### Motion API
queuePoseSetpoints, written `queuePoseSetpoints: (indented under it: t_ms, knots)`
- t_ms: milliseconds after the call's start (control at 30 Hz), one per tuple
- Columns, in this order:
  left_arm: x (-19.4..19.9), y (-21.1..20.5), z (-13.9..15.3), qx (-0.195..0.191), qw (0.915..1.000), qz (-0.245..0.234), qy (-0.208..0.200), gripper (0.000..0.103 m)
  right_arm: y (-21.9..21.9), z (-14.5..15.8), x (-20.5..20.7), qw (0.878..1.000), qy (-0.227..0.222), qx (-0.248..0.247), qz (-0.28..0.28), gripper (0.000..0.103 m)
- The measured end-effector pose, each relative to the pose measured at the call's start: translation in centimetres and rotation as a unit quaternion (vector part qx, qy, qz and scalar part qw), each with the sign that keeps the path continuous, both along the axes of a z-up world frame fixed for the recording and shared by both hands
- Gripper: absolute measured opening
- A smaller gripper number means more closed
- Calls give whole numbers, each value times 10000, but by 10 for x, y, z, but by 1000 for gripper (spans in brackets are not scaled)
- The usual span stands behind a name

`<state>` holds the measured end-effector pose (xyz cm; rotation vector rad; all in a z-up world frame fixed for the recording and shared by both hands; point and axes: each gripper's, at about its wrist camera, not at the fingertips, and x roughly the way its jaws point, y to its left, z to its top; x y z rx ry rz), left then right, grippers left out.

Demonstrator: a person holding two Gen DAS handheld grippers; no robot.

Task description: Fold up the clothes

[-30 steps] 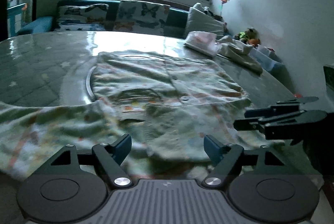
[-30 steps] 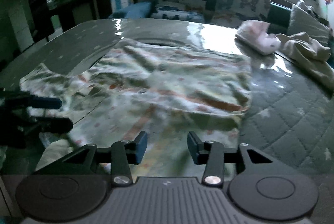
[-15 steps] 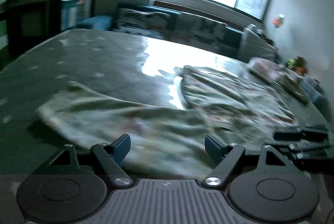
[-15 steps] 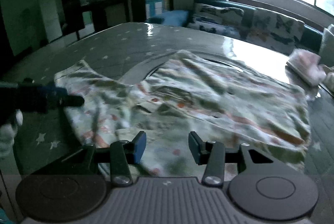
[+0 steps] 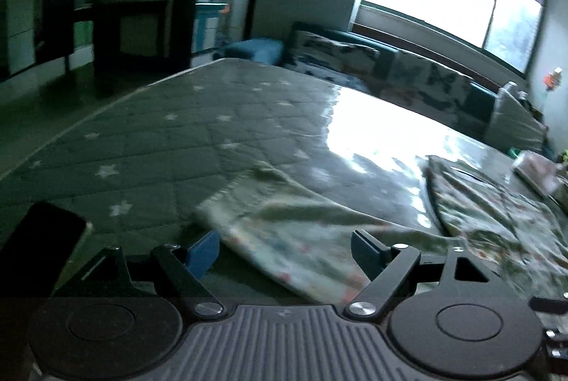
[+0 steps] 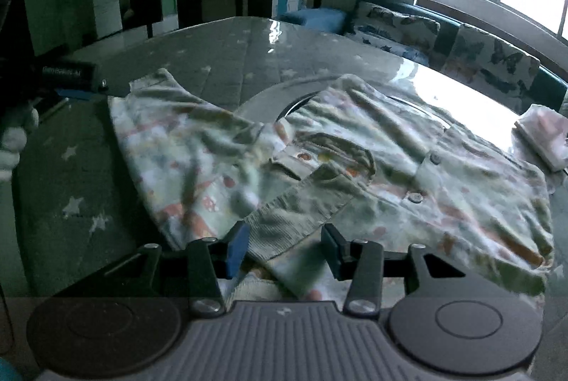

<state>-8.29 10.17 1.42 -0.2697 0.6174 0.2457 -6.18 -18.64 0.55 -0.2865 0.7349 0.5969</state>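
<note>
A pale green patterned button shirt (image 6: 355, 168) lies spread on the quilted star-print table. Its left sleeve (image 5: 284, 232) stretches out towards my left gripper (image 5: 285, 251), which is open with the sleeve's end between its blue-padded fingers. My right gripper (image 6: 284, 246) is open just above the shirt's near edge, by the ribbed collar (image 6: 301, 203). The left gripper also shows in the right wrist view (image 6: 76, 81) at the sleeve's cuff.
A folded pink-white garment (image 6: 543, 136) lies at the table's far right. A dark flat object (image 5: 39, 239) lies on the table left of my left gripper. A sofa with butterfly cushions (image 6: 443, 44) stands behind the table, under the window.
Both grippers have swung left. The left one moved from the shirt's body out to the sleeve's end. The right one moved from the shirt's hem side to the collar.
</note>
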Motion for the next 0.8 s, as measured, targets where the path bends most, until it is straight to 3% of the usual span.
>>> queuePoseSetpoints:
  t_ms: [200, 600, 767, 800]
  knots:
    - [9, 23, -6, -101, 9992, 376, 94, 82, -10, 13, -3, 9998, -88, 154, -38, 46]
    - [25, 41, -14, -273, 9973, 647, 216, 54, -35, 36, -19, 9986, -311, 368, -235, 48]
    - [25, 42, -17, -183, 9972, 705, 160, 21, -44, 37, -25, 9979, -312, 418, -379, 49]
    - [24, 42, -16, -236, 9974, 670, 126, 18, -46, 37, -26, 9978, -309, 426, -405, 49]
